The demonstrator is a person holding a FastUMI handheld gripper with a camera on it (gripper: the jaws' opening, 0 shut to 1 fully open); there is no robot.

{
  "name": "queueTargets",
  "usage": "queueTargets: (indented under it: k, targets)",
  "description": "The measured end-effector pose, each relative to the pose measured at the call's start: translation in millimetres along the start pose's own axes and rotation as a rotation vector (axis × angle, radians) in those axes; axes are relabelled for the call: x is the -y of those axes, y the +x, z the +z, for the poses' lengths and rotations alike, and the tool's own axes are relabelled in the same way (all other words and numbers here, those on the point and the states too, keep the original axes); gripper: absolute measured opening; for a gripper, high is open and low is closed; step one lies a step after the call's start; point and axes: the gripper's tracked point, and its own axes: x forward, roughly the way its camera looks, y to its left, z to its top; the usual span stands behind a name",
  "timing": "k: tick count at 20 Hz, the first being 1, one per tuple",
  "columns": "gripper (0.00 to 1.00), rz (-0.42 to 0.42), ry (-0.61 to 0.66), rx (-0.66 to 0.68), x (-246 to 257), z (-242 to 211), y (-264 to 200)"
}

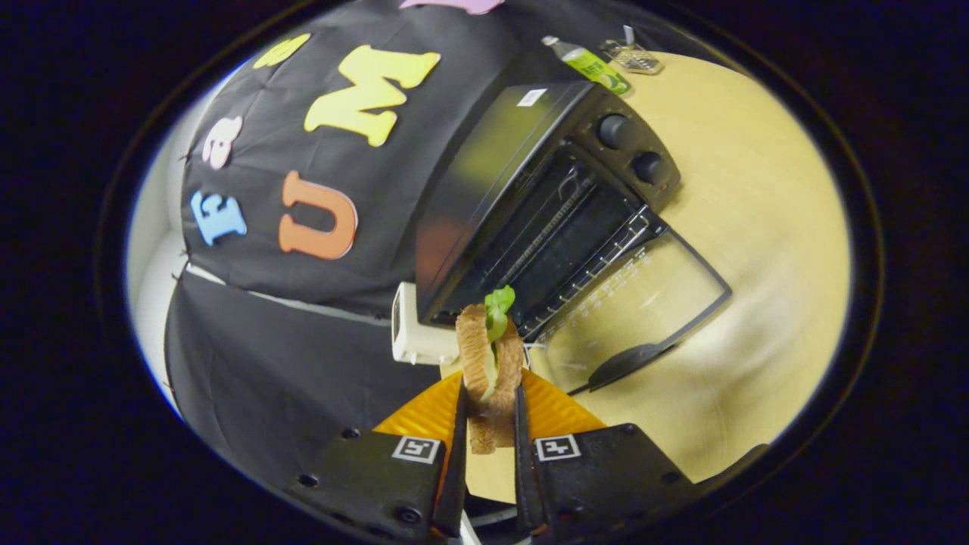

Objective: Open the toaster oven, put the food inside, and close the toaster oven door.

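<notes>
**Sandwich clamped in the claw, toaster oven open ahead**

Beside the oven's near end, just beyond the fingers, stands a small white boxy appliance (412, 333) with rounded corners and a smooth plastic look; what it is cannot be told.

The gripper (488, 424) has its two fingers drawn close together, both pressing on a sandwich (490, 371). The sandwich stands on edge between them: two slices of brown bread with a coarse, grainy crust, a pale filling between, and a ruffled green lettuce leaf (499, 306) poking out of the top. Behind the fingertips lies a ribbed orange surface (424, 412).

Beyond the sandwich sits the toaster oven (530, 197), a black metal box with a glossy, reflective top and a small white sticker. Its cavity is open, with a wire rack (598, 253) of thin bright bars at the mouth. Two round black knobs (632, 147) sit on the control panel at its far end. The door (643, 303) is let down flat on the table, a glass pane in a thin dark frame, with a dark elongated handle (624, 363) along its outer edge. The sandwich is near the door's hinge side and nothing lies between it and the cavity.

The table (757, 227) is smooth, pale, wood-toned. Past the oven's far end lie a green-labelled plastic bottle (590, 64) and a small clear container (632, 57), well apart from the gripper.
</notes>
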Motion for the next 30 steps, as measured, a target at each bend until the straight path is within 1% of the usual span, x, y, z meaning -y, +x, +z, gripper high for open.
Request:
queueTargets:
  k: [4, 8, 10, 12, 14, 15, 17, 18, 19, 20, 22, 23, 26, 27, 28, 30]
  targets:
    - [0.32, 0.054, 0.110, 0.102, 18.7, 44.9, 29.8]
    - [0.32, 0.101, 0.206, 0.178, 28.9, 71.7, 62.9]
    - [0.32, 0.100, 0.200, 0.193, 32.0, 80.4, 79.4]
    - [0.32, 0.133, 0.189, 0.220, 27.4, 88.6, 94.1]
    - [0.32, 0.143, 0.191, 0.255, 25.9, 96.6, 106.3]
    - [0.32, 0.140, 0.183, 0.251, 26.0, 95.1, 111.7]
    - [0.35, 0.141, 0.167, 0.242, 22.1, 92.7, 122.4]
    - [0.47, 0.139, 0.152, 0.249, 20.8, 92.7, 122.4]
    - [0.58, 0.096, 0.134, 0.247, 27.7, 90.1, 123.6]
    - [0.70, 0.075, 0.133, 0.251, 32.2, 91.0, 122.9]
    - [0.78, 0.059, 0.140, 0.246, 31.5, 86.9, 118.7]
    - [0.80, 0.048, 0.123, 0.239, 30.4, 83.8, 115.8]
    - [0.93, 0.014, 0.033, 0.210, 28.9, 73.0, 105.9]
    - [0.97, -0.008, 0.006, 0.204, 31.2, 70.7, 102.7]
    - [1.00, -0.047, -0.023, 0.200, 36.5, 69.9, 100.5]
    - [1.00, -0.121, -0.096, 0.176, 46.4, 65.7, 95.3]
